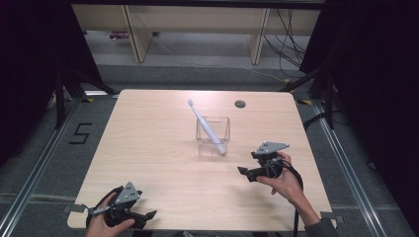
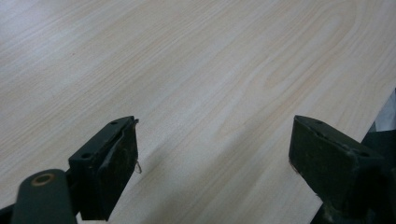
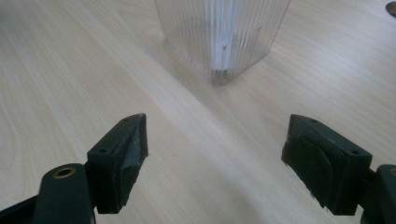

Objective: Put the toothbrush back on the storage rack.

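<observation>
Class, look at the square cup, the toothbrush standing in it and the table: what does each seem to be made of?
Cup: clear ribbed plastic, perhaps glass; the table shows through its fluted walls.
Toothbrush: smooth pale plastic, by its even, faintly glossy look.
Table: light wood-grain top, likely matt laminate; the grain is flat and even.

Both hands low and apart, left tool (image 1: 148,215) and right tool (image 1: 243,174) each gaping wide, gripping nothing.

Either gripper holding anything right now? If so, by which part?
Nothing is held. The left gripper and right gripper are both open with bare table between the jaws. The toothbrush leans in the clear cup, untouched.
</observation>
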The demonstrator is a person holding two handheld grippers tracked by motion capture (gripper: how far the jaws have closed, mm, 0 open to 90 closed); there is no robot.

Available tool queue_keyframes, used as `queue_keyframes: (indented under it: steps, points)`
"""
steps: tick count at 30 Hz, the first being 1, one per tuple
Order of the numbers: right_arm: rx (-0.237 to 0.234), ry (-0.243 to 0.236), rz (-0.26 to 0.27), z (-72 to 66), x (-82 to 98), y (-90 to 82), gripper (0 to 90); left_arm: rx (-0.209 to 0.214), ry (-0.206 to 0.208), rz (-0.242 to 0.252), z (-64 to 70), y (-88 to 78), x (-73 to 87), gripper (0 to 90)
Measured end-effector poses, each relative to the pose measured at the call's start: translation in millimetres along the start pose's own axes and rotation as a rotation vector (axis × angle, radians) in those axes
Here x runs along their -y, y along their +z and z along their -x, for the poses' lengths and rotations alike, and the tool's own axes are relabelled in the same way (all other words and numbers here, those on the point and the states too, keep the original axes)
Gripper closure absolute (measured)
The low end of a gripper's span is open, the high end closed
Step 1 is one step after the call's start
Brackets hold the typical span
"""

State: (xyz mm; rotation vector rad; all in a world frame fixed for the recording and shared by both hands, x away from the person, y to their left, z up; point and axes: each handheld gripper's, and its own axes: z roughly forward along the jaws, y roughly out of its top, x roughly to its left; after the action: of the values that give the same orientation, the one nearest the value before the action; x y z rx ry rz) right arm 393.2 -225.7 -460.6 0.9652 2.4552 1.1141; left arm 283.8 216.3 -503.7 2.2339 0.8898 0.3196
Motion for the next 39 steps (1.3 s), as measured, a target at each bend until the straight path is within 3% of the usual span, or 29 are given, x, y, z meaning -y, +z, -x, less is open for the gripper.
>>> queue_keyframes:
  steps: [1,3,7,11,14,16,26,29,35,37,38,39]
  points:
    - [-0.020,0.008,-0.003,-1.4,2.9,0.3,22.3,0.000,0.002,-0.003,0.1,0.2,0.0,15.3]
    - [-0.016,0.024,-0.014,-4.8,7.6,-1.0,22.1,0.002,0.008,-0.006,0.6,0.5,0.0,15.3]
    - [-0.028,-0.007,-0.003,-4.8,17.0,-2.0,21.5,-0.001,0.004,-0.005,0.2,0.0,0.1,15.3]
    - [-0.030,0.007,-0.010,-5.1,21.7,-6.5,21.3,0.004,0.006,-0.002,0.4,0.6,-0.2,15.3]
    - [-0.019,0.054,-0.019,-8.6,25.6,-8.7,21.2,0.003,0.003,0.001,0.4,0.6,-0.4,15.3]
    - [-0.026,0.017,-0.013,-6.3,27.2,-9.1,21.2,0.001,0.004,-0.001,0.4,-0.2,-0.1,15.3]
    - [-0.031,0.043,-0.014,-11.5,43.3,-17.6,21.1,0.005,-0.004,0.003,0.7,0.0,-0.1,15.3]
    - [-0.017,0.023,-0.015,-9.6,47.2,-18.8,21.0,0.002,0.006,-0.001,0.7,0.3,-0.3,15.3]
    - [-0.020,0.067,-0.019,-12.5,55.9,-24.6,21.0,0.007,-0.004,0.002,1.1,-0.6,0.3,15.3]
    - [-0.028,0.038,-0.012,-8.9,58.3,-25.3,21.1,0.001,0.001,-0.001,0.5,-0.1,0.2,15.3]
    - [-0.015,0.062,-0.012,-10.8,60.0,-26.5,21.1,0.003,-0.001,0.004,0.5,0.8,0.5,15.3]
    - [-0.018,0.043,-0.008,-8.6,61.0,-26.1,21.2,0.000,0.008,-0.004,0.5,-0.2,0.1,15.3]
